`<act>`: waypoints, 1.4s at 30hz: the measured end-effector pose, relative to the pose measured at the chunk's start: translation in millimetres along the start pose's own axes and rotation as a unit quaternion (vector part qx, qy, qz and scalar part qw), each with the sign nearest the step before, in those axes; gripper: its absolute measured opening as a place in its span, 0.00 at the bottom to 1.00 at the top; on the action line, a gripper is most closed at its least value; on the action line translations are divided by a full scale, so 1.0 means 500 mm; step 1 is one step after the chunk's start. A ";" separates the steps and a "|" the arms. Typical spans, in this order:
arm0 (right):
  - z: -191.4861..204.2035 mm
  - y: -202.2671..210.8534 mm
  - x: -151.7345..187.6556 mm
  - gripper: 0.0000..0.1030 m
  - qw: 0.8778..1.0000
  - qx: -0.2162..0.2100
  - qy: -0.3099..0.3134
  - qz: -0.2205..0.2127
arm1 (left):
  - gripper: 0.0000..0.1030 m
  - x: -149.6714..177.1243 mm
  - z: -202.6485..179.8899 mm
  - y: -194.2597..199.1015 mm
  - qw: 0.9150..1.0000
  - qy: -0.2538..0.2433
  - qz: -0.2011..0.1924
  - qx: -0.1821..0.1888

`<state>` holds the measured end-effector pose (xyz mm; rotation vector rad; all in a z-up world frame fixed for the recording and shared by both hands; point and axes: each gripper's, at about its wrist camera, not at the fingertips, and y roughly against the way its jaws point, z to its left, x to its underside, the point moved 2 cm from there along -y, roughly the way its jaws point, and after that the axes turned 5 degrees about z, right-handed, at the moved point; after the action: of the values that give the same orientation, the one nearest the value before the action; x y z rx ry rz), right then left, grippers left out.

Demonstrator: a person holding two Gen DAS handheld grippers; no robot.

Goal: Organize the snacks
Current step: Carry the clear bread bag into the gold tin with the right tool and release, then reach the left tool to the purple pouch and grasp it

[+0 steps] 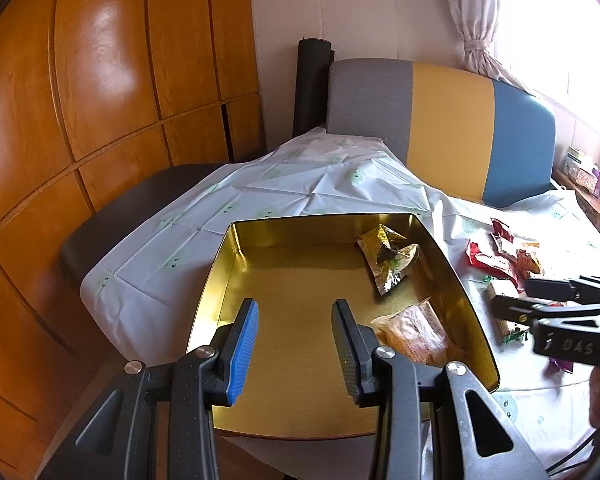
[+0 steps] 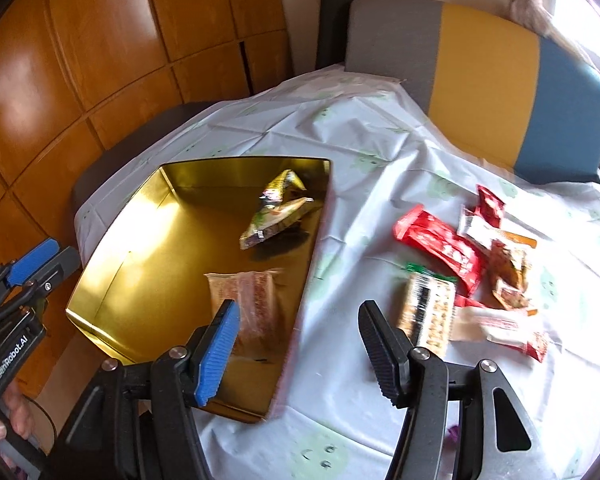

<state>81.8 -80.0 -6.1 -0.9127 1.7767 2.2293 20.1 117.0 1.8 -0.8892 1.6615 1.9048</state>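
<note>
A gold tin (image 2: 148, 264) is seen at centre left of the right wrist view, two crinkled snack packets (image 2: 278, 208) inside. More red wrappers (image 2: 444, 248) are scattered at right on the tablecloth (image 2: 340, 380). The left gripper (image 1: 296, 344) and right gripper (image 2: 296, 340) are spread, nothing held.

White tablecloth (image 1: 300, 188) with faint green prints, creased, spread over the table. Behind it, chair back (image 1: 440, 128) in grey, yellow and blue stripes. Glossy orange wooden cabinet panels (image 1: 100, 80) at left. Pale curtain (image 1: 472, 12) tied back beside a bright window at upper right.
</note>
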 end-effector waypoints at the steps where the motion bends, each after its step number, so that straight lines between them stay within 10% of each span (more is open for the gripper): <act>1: -0.009 0.006 0.003 0.61 1.000 0.003 -0.003 -0.001 | 0.37 0.000 -0.003 0.000 1.000 -0.002 0.000 0.000; 27: -0.334 0.144 0.081 0.76 0.985 0.136 -0.105 -0.024 | 0.37 -0.003 -0.118 0.003 0.997 -0.079 0.005 0.028; 42: -0.547 0.162 0.158 0.82 0.947 0.159 -0.278 -0.031 | 0.37 0.007 -0.291 -0.007 0.980 -0.177 0.020 0.086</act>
<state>79.8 -375.7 -12.4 -0.2324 1.7160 1.8296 45.2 -25.7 -12.4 -0.4209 1.6025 1.7866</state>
